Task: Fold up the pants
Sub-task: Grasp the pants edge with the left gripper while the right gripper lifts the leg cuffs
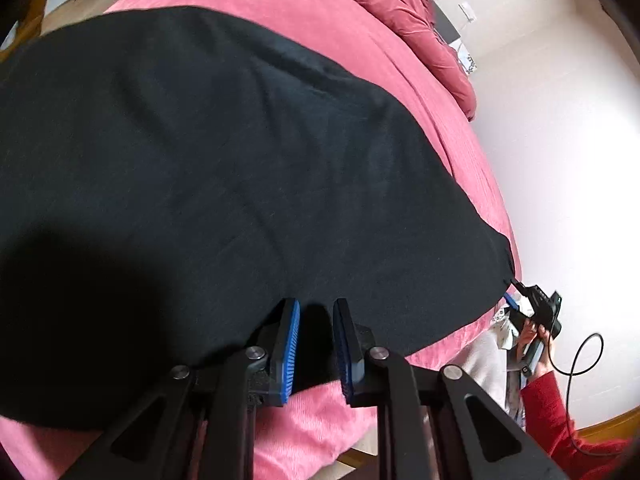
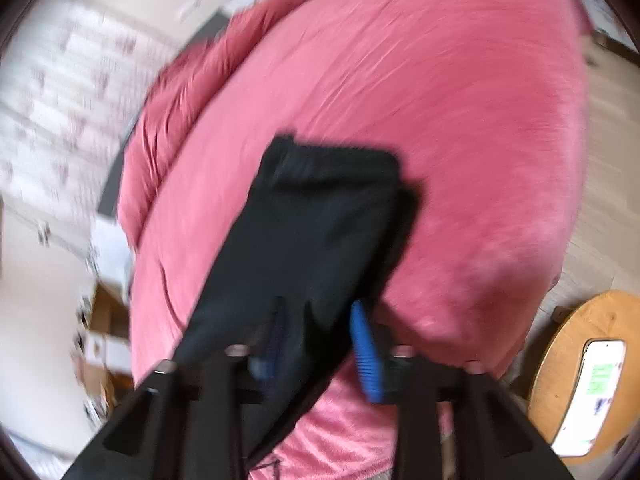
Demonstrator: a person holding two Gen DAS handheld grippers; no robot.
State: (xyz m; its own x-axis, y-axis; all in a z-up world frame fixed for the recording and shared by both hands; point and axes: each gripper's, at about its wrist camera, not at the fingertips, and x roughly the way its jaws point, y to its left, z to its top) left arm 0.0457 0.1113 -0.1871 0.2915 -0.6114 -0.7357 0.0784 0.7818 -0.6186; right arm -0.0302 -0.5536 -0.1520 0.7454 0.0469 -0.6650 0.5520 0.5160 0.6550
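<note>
Pink bedding (image 1: 320, 12) is carrying the black pants (image 1: 224, 168), whose near edge the left gripper (image 1: 316, 344) and right gripper (image 2: 320, 340) are both pinching; keeping that edge level and taut should be helping the fold land square.

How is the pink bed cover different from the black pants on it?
The bed cover is pink, the pants black. The cover is much bigger and lies underneath; the pants lie on top. The left tool and right tool pinch the pants' edge, not the cover. Both are soft cloth.
</note>
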